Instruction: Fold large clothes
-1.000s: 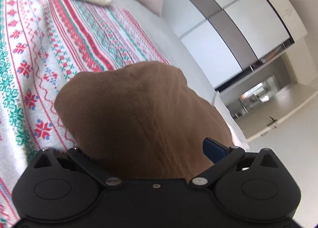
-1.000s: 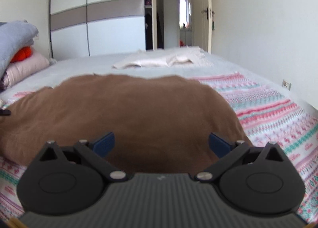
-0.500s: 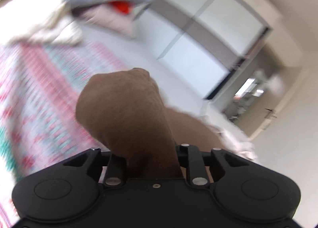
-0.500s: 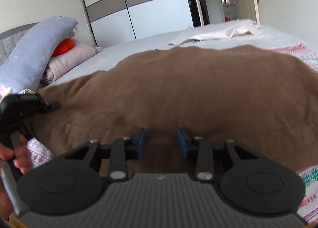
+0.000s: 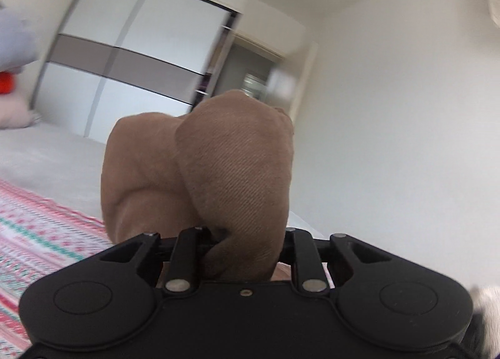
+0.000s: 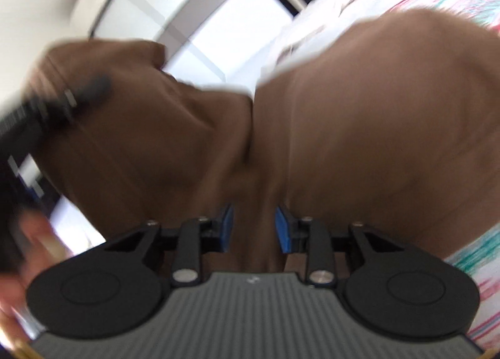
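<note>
While both our grippers pinch the brown garment point(image 6: 359, 127), we see its bunched edge lifted off the bed point(image 5: 40, 159), with bare wall point(image 5: 390, 124) and a wardrobe point(image 5: 134, 55) beyond. Our left gripper point(image 5: 243, 243) is clamped on a thick fold, its pads hidden by cloth. Our right gripper point(image 6: 253, 229) has just closed its blue pads point(image 6: 226, 227) narrowly on a gathered ridge, the patterned blanket point(image 6: 475, 252) below.

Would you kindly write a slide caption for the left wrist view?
Left gripper shut on a bunched fold of brown garment, lifted above the patterned bedspread.
</note>
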`<state>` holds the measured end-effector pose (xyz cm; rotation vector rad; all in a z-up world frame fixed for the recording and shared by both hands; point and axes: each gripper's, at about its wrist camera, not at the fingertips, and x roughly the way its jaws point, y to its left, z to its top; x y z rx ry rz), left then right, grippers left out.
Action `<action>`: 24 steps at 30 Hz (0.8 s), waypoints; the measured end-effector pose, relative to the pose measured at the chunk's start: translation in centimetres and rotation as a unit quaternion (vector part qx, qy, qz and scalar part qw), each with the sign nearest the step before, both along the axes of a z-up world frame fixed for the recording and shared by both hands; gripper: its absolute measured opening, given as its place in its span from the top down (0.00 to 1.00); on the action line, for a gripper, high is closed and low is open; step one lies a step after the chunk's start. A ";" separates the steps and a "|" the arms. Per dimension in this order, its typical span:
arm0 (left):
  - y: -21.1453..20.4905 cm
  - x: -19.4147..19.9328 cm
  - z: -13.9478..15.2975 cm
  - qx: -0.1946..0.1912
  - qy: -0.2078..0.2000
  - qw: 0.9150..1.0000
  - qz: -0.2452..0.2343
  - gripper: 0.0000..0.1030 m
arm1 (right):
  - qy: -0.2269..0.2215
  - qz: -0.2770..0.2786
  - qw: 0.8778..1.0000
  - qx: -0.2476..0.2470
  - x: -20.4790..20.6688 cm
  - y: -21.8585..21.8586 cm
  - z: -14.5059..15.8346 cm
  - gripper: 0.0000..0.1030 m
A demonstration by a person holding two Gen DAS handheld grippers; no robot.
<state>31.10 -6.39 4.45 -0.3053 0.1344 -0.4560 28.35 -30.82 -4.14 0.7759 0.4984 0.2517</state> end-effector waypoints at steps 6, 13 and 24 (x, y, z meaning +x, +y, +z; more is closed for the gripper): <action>-6.2 0.1 -3.1 0.092 0.016 0.992 -0.079 0.79 | 0.007 -0.116 0.993 0.037 -3.6 -9.6 0.3 0.58; -12.1 -2.0 -11.3 0.306 -0.006 0.945 -0.116 0.78 | 0.010 -0.122 0.990 0.073 -5.9 -14.8 -0.6 0.41; -7.5 -6.5 -6.2 0.247 -0.005 0.943 -0.224 0.27 | -0.003 -0.070 0.988 0.141 -4.2 -14.2 -0.5 0.12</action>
